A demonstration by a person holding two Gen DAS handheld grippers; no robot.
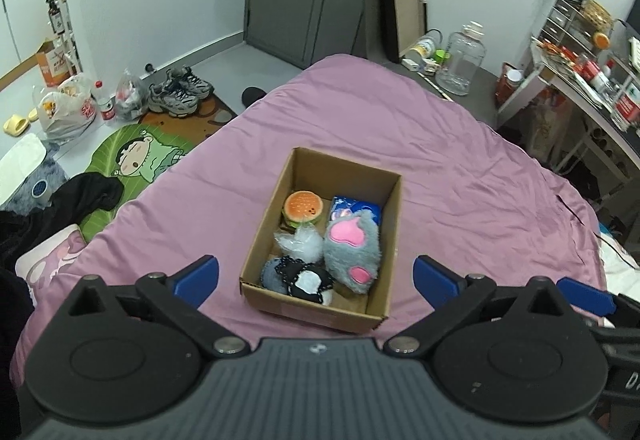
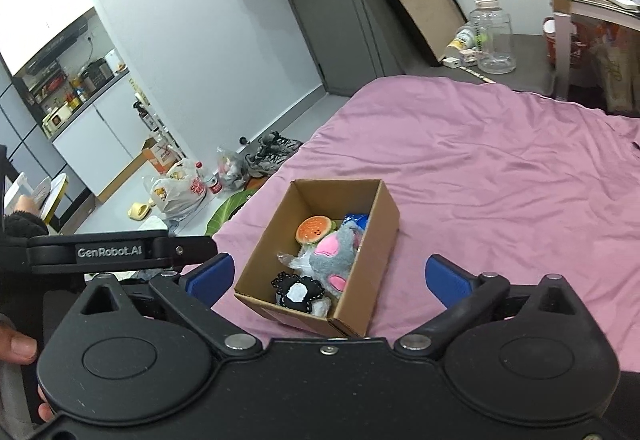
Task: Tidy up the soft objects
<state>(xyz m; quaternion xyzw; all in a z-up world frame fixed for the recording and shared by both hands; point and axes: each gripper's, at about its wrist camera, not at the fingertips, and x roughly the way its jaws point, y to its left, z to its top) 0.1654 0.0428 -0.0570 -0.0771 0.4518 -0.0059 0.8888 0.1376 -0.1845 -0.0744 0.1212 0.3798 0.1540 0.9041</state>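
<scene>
Sitting at the centre of both views on the pink bed (image 1: 460,160), the cardboard box (image 1: 268,240) holds a burger toy (image 1: 303,206) and grey paw plush (image 1: 352,248), while left tool (image 1: 316,276) and right tool (image 2: 330,278) hover spread, pinching nothing.

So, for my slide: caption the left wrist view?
Open left gripper above cardboard box of soft toys on a pink bedsheet.

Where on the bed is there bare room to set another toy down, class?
Bare pink sheet lies right of and beyond the cardboard box. The box is crowded: burger toy, grey paw plush, black-and-white plush.
</scene>
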